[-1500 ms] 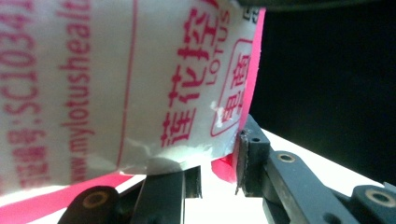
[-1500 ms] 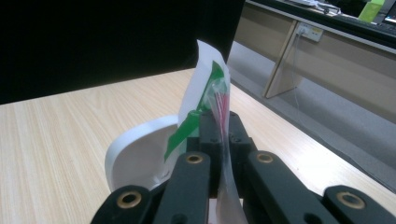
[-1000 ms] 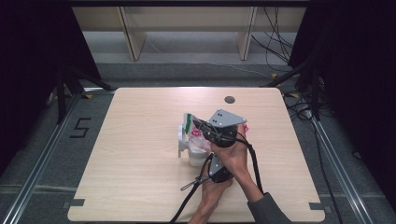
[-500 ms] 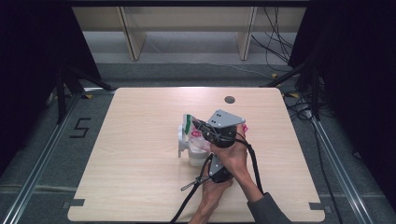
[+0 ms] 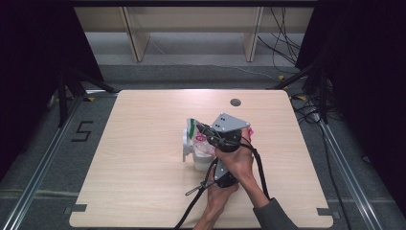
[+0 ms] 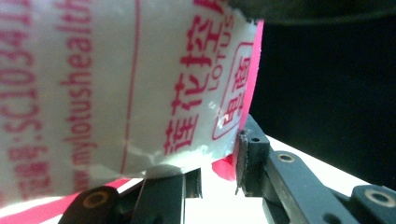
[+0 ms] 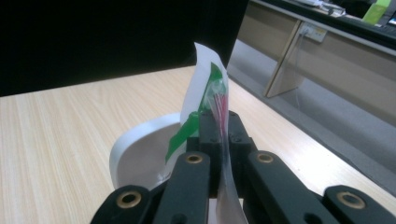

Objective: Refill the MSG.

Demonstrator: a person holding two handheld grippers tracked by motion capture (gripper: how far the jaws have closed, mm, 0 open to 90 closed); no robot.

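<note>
- The wooden table (image 5: 143,167) was seen from the high view with the work gathered just right of its middle, where both hands met.
- The right gripper (image 5: 210,135), carrying a grey three-cornered plate, was held above the left gripper (image 5: 210,165), whose body lay lower and nearer the person.
- In the right gripper view, the right gripper (image 7: 219,128) was seen with its jaws closed tight on the thin upper edge of a plastic packet (image 7: 208,100), the film marked with green and red and pinched upright between the pads.
- Behind that packet edge, the curved rim of a white cup (image 7: 140,140) was seen standing on the table.
- In the left gripper view, the left gripper (image 6: 217,172) was seen with its jaws partly open; the packet (image 6: 116,84), white with red print and a pink border, hung just above and between them.
- The right-hand jaw was seen touching the packet's pink edge; whether the other pad pressed on the film could not be told.
- From the high view, the packet (image 5: 198,139) was seen over the white cup (image 5: 189,146), near the table's middle.
- A small dark round hole (image 5: 235,102) was seen near the far edge of the table, well apart from the hands.
</note>
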